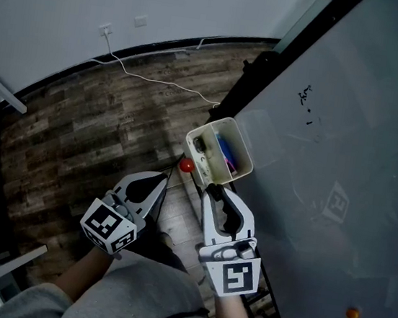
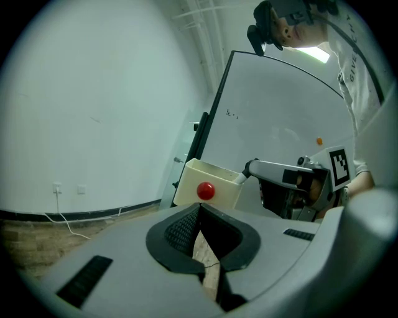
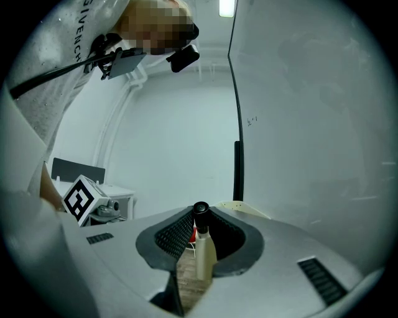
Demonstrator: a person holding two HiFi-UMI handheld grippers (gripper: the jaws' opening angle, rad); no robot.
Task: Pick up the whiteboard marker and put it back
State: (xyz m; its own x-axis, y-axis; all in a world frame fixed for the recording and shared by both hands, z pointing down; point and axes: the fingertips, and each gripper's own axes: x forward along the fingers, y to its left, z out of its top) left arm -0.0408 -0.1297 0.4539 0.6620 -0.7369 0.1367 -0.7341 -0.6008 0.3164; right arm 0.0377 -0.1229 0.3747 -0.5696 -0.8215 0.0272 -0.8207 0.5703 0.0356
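The whiteboard marker (image 3: 202, 254), white with a black end (image 3: 200, 211), stands upright between the pads of my right gripper (image 3: 205, 212), which is shut on it. In the left gripper view the marker (image 2: 241, 177) sticks out of the right gripper (image 2: 252, 168) and its end sits at the rim of the cream holder box (image 2: 224, 194). In the head view the right gripper (image 1: 214, 188) is just below that box (image 1: 245, 169), which holds other pens. My left gripper (image 1: 161, 180) hangs beside it, shut and empty, with its tips (image 2: 199, 208) together.
The grey whiteboard (image 1: 347, 138) fills the right side, with small scribbles and an orange magnet (image 1: 352, 313). A red magnet (image 1: 186, 165) sits on the box's side. A white cable (image 1: 158, 80) runs over the wooden floor (image 1: 78, 139) to a wall socket. White furniture stands at the left edge.
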